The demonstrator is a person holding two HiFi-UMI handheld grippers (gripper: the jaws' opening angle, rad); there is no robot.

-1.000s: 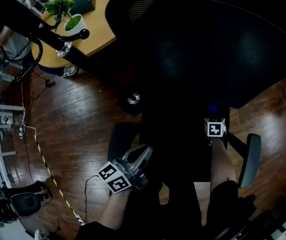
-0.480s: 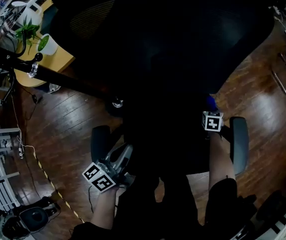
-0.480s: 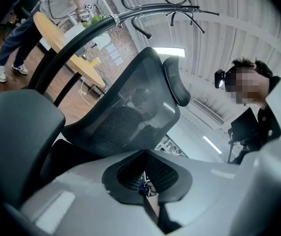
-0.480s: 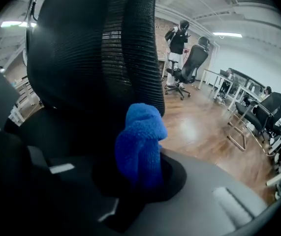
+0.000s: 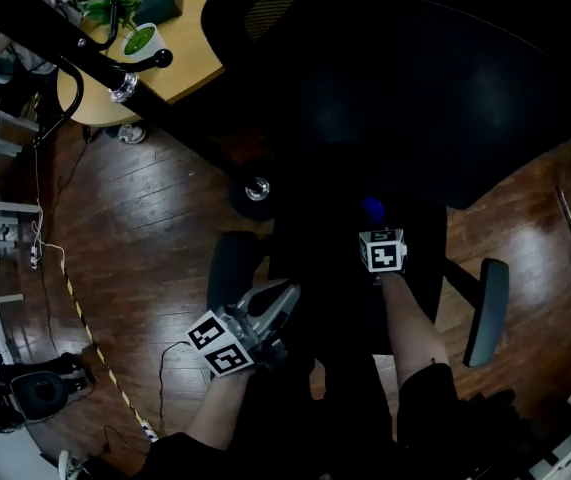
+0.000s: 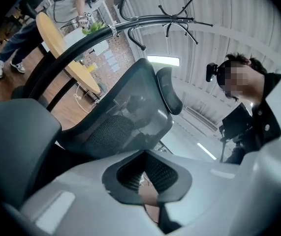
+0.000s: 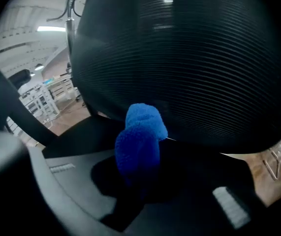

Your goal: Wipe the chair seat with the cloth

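The black office chair fills the head view, its seat (image 5: 340,278) dark below the mesh backrest (image 5: 445,98). My right gripper (image 5: 374,223) is shut on a bunched blue cloth (image 5: 372,208) over the seat's middle, just in front of the backrest. In the right gripper view the blue cloth (image 7: 140,139) sticks up from the right gripper (image 7: 136,178) against the ribbed backrest (image 7: 194,58). My left gripper (image 5: 281,304) hovers at the seat's front left, beside the left armrest (image 5: 230,268). In its own view the left gripper (image 6: 147,183) is shut on nothing.
The right armrest (image 5: 485,308) stands off the seat's right side. A round wooden desk (image 5: 190,53) with a potted plant (image 5: 143,38) sits at the upper left, crossed by a black pole (image 5: 75,43). Striped tape (image 5: 85,318) and cables lie on the wooden floor.
My right gripper has slid left along the seat with the blue cloth. The head view has shifted. The left gripper stays by the left armrest.
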